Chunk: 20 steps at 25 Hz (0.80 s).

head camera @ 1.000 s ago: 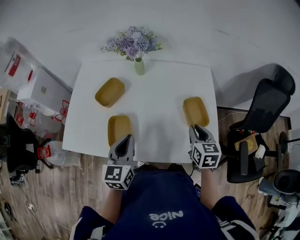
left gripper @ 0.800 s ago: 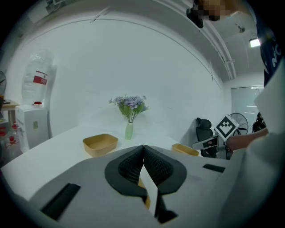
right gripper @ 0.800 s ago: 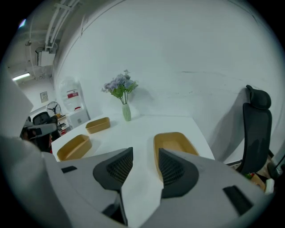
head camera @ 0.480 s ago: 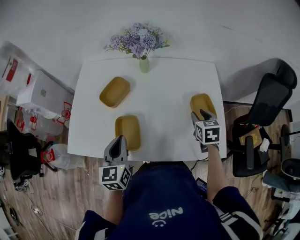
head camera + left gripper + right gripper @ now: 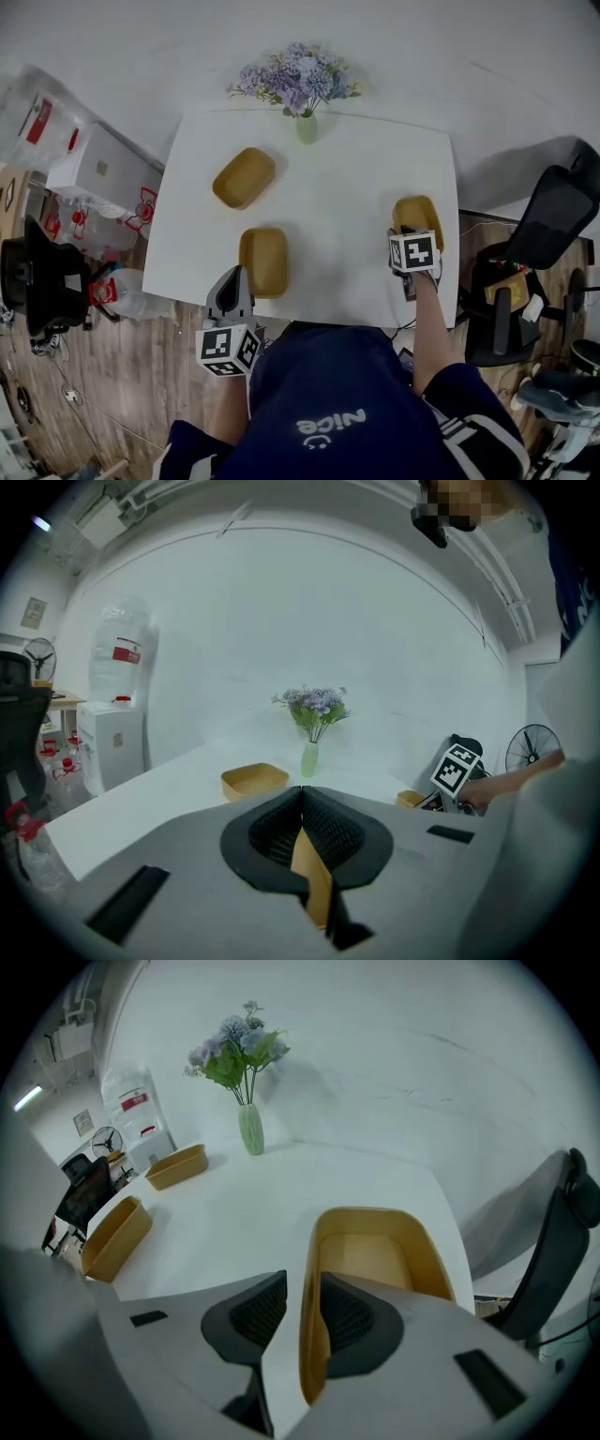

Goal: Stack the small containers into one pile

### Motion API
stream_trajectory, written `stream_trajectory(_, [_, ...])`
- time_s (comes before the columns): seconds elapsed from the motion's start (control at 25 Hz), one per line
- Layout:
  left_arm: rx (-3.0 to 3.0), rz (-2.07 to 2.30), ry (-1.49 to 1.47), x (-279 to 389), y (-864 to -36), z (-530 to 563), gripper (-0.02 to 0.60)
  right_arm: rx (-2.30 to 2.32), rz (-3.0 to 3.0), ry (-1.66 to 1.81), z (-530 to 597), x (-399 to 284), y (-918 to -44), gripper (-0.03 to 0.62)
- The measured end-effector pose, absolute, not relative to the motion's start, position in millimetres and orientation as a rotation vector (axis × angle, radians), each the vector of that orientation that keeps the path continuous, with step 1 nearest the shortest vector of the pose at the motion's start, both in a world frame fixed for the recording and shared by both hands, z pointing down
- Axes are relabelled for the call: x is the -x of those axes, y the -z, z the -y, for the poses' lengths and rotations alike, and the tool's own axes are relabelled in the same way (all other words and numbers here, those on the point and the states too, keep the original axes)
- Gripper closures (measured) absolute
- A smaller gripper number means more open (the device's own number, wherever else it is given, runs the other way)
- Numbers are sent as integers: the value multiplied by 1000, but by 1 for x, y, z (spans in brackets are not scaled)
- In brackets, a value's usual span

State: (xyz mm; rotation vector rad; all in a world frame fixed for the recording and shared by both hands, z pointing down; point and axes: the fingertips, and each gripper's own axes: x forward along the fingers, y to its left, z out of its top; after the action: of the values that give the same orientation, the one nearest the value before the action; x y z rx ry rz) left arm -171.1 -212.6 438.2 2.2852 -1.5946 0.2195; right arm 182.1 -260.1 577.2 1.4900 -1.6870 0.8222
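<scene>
On the white table [image 5: 328,225]: nothing stacked yet | my left gripper [image 5: 302,803] pinches the near-left container [image 5: 264,261] by its wall | my right gripper [image 5: 302,1290] straddles the right container [image 5: 375,1251] wall, jaws just narrowing, not gripping | far-left container [image 5: 244,177] untouched, all stacking left

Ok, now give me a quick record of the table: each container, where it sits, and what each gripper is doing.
surface: white table
containers: three, yellow, none stacked
far container: far left, untouched
near container: by the near edge, left gripper shut on its wall
right container: right side, one wall between the right gripper's jaws
right gripper: open; its jaws have just been closing, and one pad stands clear of the wall
other: vase of flowers at the far edge
</scene>
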Motion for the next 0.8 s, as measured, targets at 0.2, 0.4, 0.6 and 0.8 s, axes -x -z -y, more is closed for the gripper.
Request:
stream_trajectory(0.2, [-2248, 1622, -197, 168, -442, 209, 561, -1474, 1674, -823, 264, -189, -580, 526])
stream_trajectory(0.4, [-2219, 1645, -207, 169, -446, 198, 561, -1483, 1660, -819, 263, -191, -580, 533])
stream_trajectory(0.6, [-2194, 1682, -206, 173, -447, 190, 561, -1521, 1648, -789, 262, -194, -571, 537])
stream_trajectory(0.8, [-2154, 1719, -182, 175, -447, 179, 561, -1566, 1719, -739, 266, -192, -545, 539])
